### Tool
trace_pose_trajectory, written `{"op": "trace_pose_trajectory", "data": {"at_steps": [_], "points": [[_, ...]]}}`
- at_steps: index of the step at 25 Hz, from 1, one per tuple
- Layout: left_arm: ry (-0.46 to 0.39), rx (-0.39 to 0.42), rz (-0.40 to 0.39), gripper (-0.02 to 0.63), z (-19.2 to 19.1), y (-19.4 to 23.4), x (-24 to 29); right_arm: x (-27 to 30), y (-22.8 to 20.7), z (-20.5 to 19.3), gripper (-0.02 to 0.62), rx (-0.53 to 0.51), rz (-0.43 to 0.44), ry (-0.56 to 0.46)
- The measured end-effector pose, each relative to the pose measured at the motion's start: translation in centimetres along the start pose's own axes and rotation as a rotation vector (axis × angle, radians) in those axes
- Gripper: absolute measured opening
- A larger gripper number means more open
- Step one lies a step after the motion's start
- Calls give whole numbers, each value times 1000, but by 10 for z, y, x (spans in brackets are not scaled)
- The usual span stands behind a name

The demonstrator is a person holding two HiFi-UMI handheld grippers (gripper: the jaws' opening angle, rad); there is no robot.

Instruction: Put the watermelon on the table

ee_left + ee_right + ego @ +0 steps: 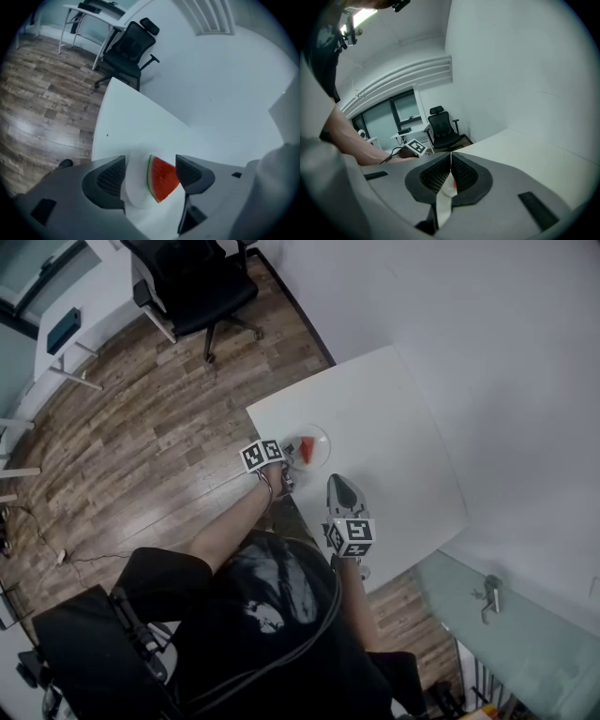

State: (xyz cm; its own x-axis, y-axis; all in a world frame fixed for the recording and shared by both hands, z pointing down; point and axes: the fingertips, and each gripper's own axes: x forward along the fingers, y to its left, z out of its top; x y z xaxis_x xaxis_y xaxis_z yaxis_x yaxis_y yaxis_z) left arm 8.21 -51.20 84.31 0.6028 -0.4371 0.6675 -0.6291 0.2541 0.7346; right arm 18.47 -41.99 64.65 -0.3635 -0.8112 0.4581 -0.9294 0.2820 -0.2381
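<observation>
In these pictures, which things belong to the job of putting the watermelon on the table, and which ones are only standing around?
For the job:
- watermelon slice, lying on the plate
- plate
- white table
- left gripper, jaws open on either side of the slice

Only standing around:
- black office chair
- white desk
- right gripper, shut, empty
</observation>
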Motion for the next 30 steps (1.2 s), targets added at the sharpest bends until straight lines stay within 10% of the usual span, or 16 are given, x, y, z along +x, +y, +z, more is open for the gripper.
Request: {"op": "trace_pose_trajectory", "data": {"at_steps": [6, 10, 14, 30], "points": [[10, 75, -113, 293, -1, -22, -35, -4, 1, 6, 12, -1, -5, -42], [-50, -148, -473, 6, -2, -77, -87, -9, 7, 18, 12, -20, -10, -87], [-64, -205, -658, 6, -4, -109, -136, -10, 24, 35, 11, -63, -4, -132], [-53, -204, -765, 6, -17, -122, -187, -22, 55, 42, 12, -112, 22, -173]]}}
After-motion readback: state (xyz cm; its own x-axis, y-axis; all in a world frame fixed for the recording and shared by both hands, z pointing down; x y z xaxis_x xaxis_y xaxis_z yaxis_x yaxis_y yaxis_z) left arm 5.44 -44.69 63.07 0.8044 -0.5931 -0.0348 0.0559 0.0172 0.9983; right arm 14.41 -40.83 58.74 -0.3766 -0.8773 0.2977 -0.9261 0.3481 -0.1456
